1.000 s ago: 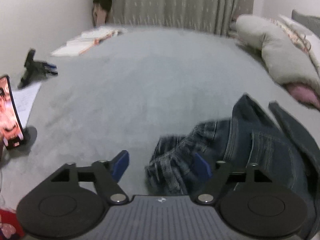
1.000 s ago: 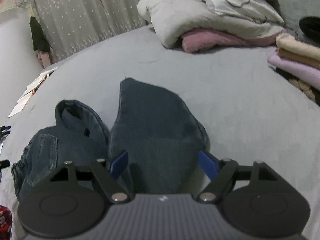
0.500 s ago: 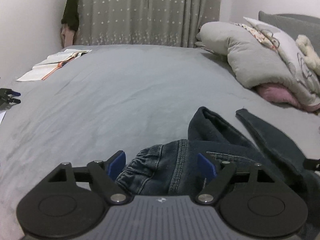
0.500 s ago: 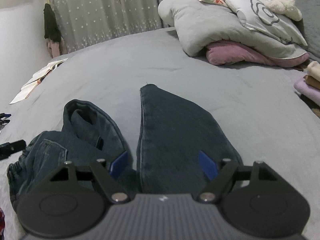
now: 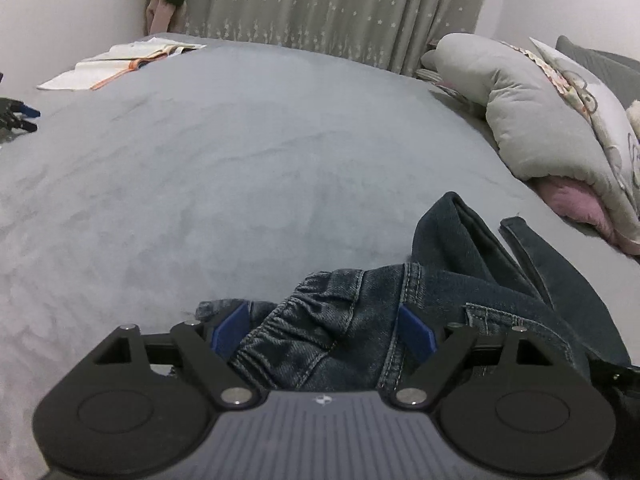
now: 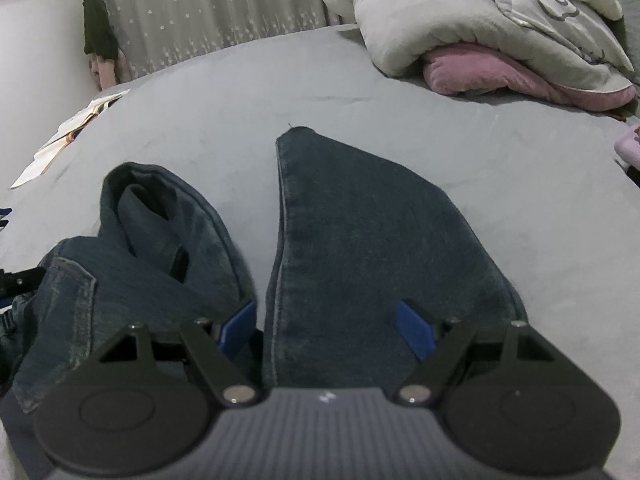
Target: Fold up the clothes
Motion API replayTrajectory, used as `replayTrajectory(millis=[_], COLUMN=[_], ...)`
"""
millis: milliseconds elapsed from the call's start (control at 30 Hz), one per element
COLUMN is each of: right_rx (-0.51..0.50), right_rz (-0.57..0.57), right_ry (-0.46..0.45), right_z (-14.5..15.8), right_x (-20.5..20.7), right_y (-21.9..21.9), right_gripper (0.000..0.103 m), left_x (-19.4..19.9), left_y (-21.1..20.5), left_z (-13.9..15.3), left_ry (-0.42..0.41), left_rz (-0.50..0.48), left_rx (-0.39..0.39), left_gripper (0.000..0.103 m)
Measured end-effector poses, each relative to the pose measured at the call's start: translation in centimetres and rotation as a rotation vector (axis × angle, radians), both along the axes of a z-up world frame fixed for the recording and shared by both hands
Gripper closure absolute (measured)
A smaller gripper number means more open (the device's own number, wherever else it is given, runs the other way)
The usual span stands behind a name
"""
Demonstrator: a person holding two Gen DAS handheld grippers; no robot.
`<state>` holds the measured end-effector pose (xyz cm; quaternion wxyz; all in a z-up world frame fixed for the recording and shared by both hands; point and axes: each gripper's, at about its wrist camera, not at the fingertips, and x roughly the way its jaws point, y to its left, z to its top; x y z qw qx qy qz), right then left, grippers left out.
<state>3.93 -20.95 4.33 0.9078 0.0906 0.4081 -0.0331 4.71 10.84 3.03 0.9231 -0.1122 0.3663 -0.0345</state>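
Observation:
A pair of dark blue jeans (image 5: pixel 460 292) lies crumpled on the grey bed (image 5: pixel 240 184). My left gripper (image 5: pixel 324 330) is open, its blue pads on either side of the elastic waistband (image 5: pixel 304 320). In the right wrist view the jeans (image 6: pixel 360 232) spread in two legs pointing away. My right gripper (image 6: pixel 326 330) is open over the wider right leg, near its seam. The left gripper's black tip (image 6: pixel 18 280) shows at that view's left edge.
An open book (image 5: pixel 120 60) lies at the far left of the bed. A grey duvet with a pink pillow (image 6: pixel 500 68) is piled at the right. Curtains (image 5: pixel 340 4) hang behind. A lilac item (image 6: pixel 630 146) sits at the right edge.
My left gripper swung right from the bed's left side onto the waistband. My right gripper moved forward and closer over the right leg. Both stayed open.

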Motion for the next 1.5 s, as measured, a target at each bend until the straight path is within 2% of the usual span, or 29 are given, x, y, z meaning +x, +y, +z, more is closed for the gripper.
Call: replayTrajectory(millis=[67,100,267,333,367,400,467,533,800,1000,1233,1333,1400,1500], right_rx=[-0.003,-0.005,-0.006,-0.013,-0.017,-0.022,-0.047,-0.061,-0.029,-0.012,-0.023,-0.039,-0.035,-0.024], right_rz=[-0.001,-0.002,-0.005,0.006,0.012,0.019,0.044,0.057,0.011,-0.064,-0.14,-0.174,-0.191,-0.205], right_ry=[-0.002,-0.004,-0.018,-0.028,-0.031,-0.036,-0.048,-0.059,-0.128,-0.171,-0.165,-0.138,-0.119,-0.096], right_z=[-0.2,-0.3,-0.5,-0.4,-0.4,-0.3,0.0,0.3,2.3,4.2,4.7,4.1,3.7,3.1], right_x=[0.1,0.1,0.0,-0.1,-0.1,-0.1,-0.3,-0.5,-1.9,-3.6,-5.2,-5.6,-5.9,-6.4], right_y=[0.0,-0.1,-0.1,0.0,0.0,0.0,0.4,0.5,-1.4,-3.9,-7.0,-8.1,-8.9,-10.0], right_gripper=[0.029,0.03,0.046,0.063,0.069,0.072,0.079,0.081,0.084,0.086,0.088,0.089,0.089,0.088], left_x=[-0.1,-0.2,-0.7,-0.8,-1.1,-1.1,-1.7,-2.0,-2.2,-2.0,-1.9,-1.9,-1.9,-2.0], left_y=[-0.1,-0.1,-0.2,-0.4,-0.5,-0.5,-1.0,-1.4,-0.9,-0.6,-0.9,-1.3,-1.6,-1.7], left_z=[-0.1,-0.1,-0.1,0.0,0.3,0.3,0.7,1.0,1.4,1.6,1.6,1.6,1.7,1.7], left_ry=[-0.004,-0.004,0.001,-0.009,-0.021,-0.022,-0.038,-0.06,-0.055,-0.047,-0.046,-0.048,-0.054,-0.062], left_rz=[-0.002,0.001,0.001,-0.006,-0.037,-0.042,-0.026,-0.033,-0.021,-0.03,-0.062,-0.08,-0.086,-0.097], left_rx=[0.003,0.018,0.053,0.058,0.028,0.021,0.037,0.078,0.072,0.058,0.043,0.042,0.048,0.053], left_gripper=[0.027,0.034,0.053,0.068,0.097,0.103,0.103,0.103,0.103,0.103,0.102,0.093,0.081,0.073])
